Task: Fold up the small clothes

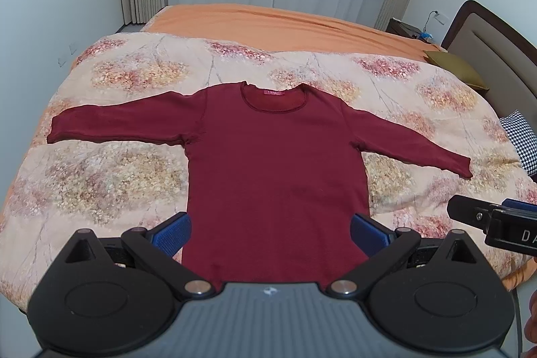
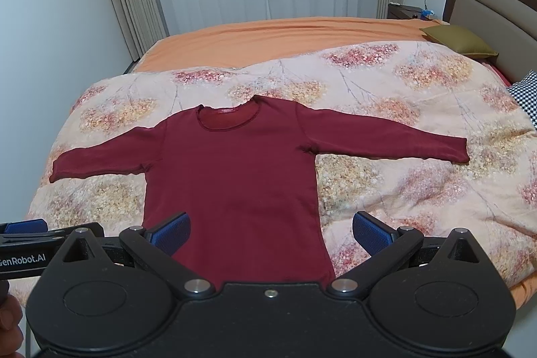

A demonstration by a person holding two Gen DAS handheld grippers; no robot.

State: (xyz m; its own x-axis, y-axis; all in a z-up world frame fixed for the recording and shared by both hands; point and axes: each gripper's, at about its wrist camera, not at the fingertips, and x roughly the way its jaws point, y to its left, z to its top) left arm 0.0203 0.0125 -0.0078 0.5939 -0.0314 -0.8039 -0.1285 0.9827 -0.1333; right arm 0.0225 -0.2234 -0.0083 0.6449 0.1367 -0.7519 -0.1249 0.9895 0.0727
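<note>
1. Shirt (image 1: pixel 275 163), dark red and long-sleeved, is lying flat and face up on the floral quilt (image 1: pixel 110 170) of the bed, neckline (image 1: pixel 273 101) pointing away, both sleeves stretching outward; spread like this, it is probably waiting for a first fold.
2. Hem is sitting nearest the cameras, likely so either gripper is reaching a bottom corner easily.
3. Left gripper (image 1: pixel 270 235) is hovering released, its blue pads (image 1: pixel 176 232) standing wide apart on either side of the lower body, gripping nothing.
4. Right gripper (image 2: pixel 272 232) is likewise hanging spread and empty, framing the shirt's lower right edge and bare quilt beside it.
5. Left wrist view is showing the right gripper's tip at its right margin; right wrist view is showing the left gripper's side, lettered "GenRobot.AI", at its left margin.
6. Right wrist view is also showing more of the olive pillow (image 2: pixel 458 39) and headboard (image 2: pixel 496 12).
</note>
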